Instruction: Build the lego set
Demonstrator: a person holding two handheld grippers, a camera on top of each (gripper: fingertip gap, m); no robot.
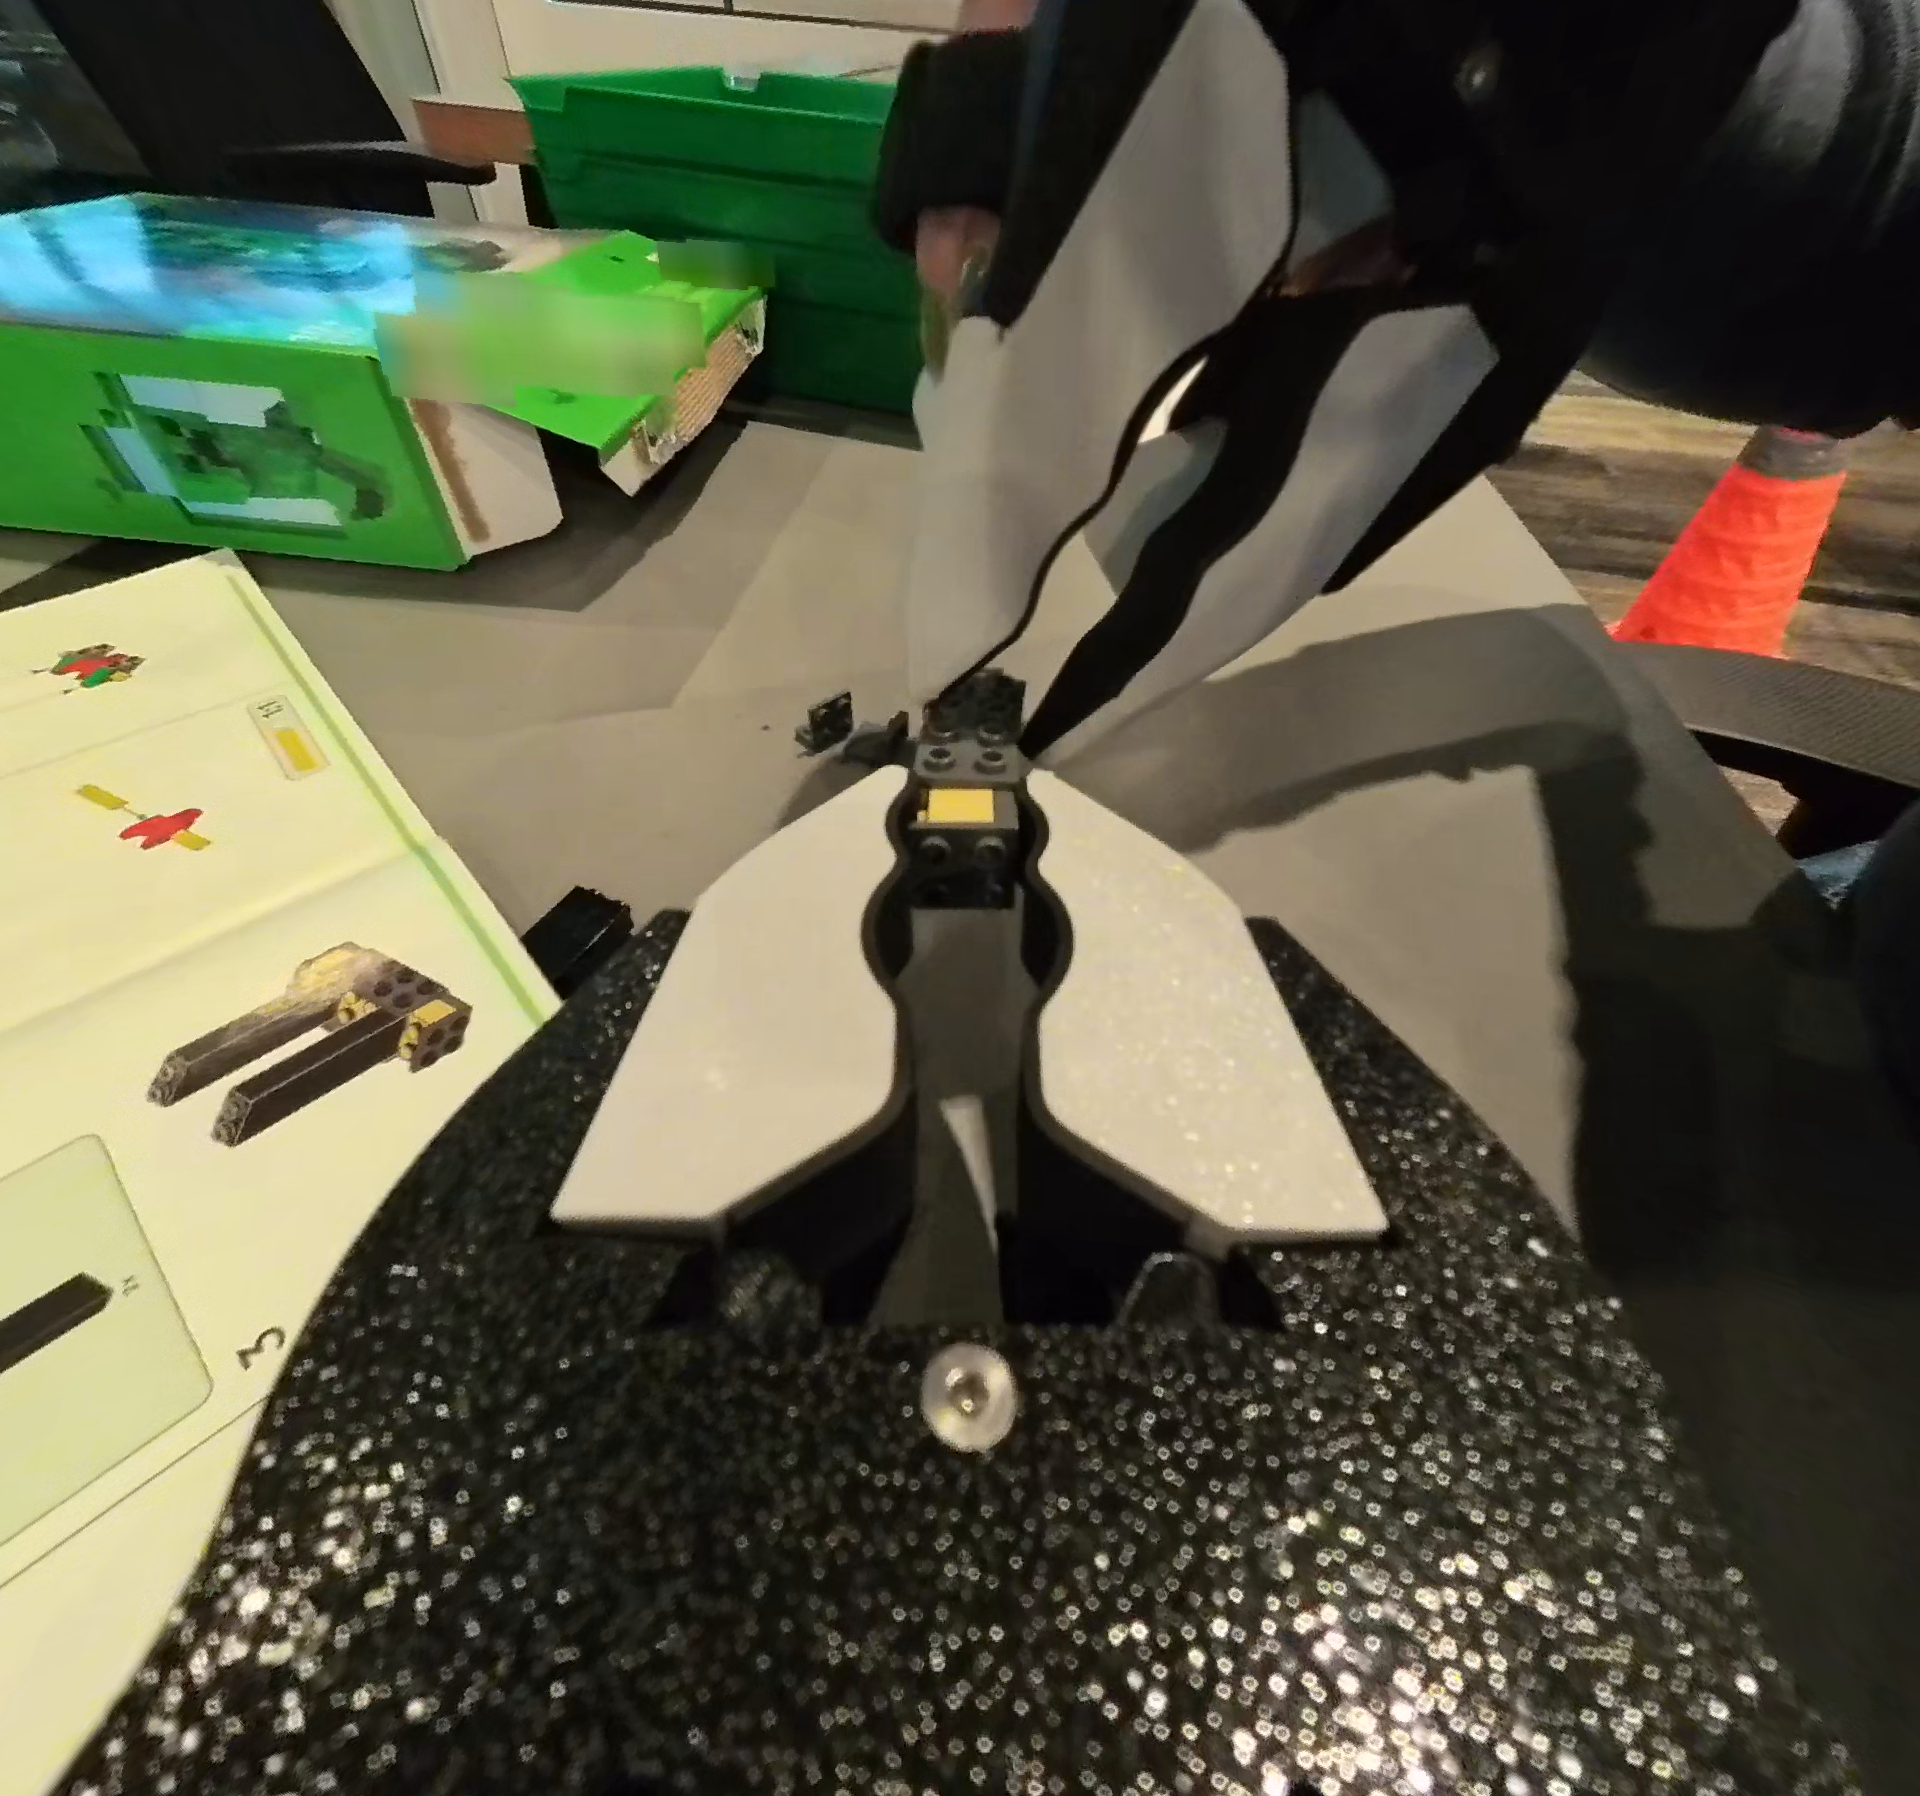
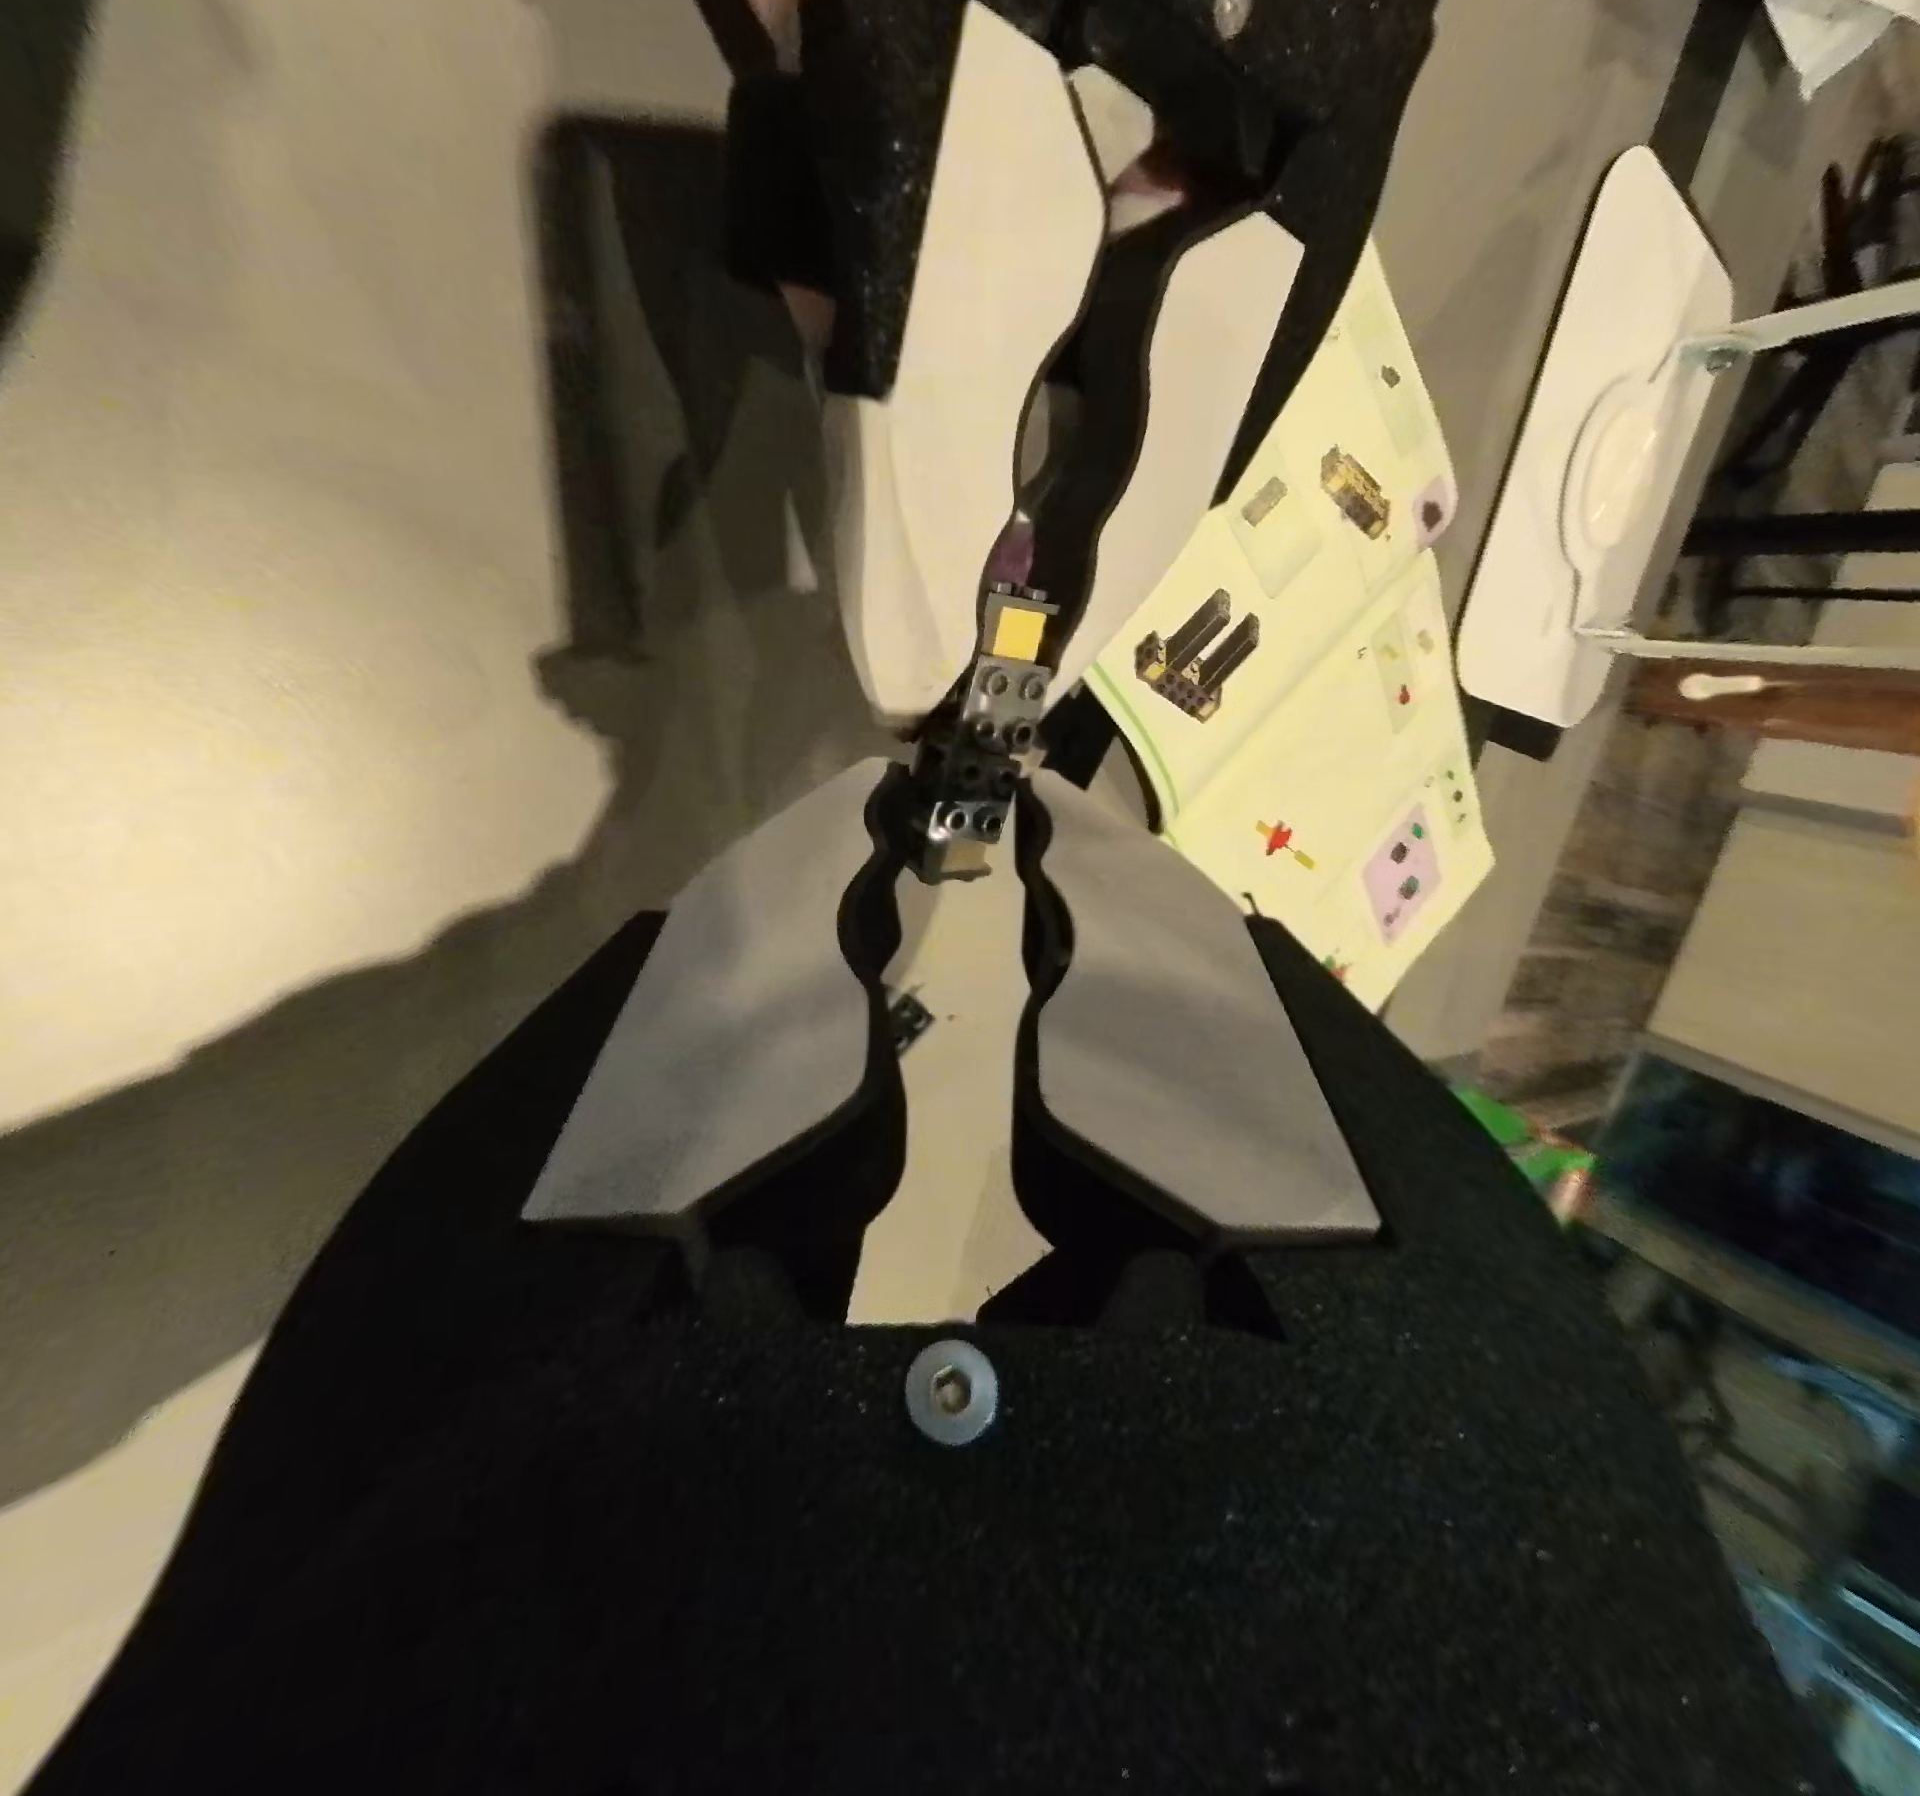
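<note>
Your left claw and right claw both clamp the small lego assembly above the tabletop; you're mid-joining 2 halves, so press squarely next.

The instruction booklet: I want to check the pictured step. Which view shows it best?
The left wrist view: the instruction booklet lies close on the table, its drawings large. In the right wrist view the booklet is farther off, smaller, partly behind the left gripper.
</note>
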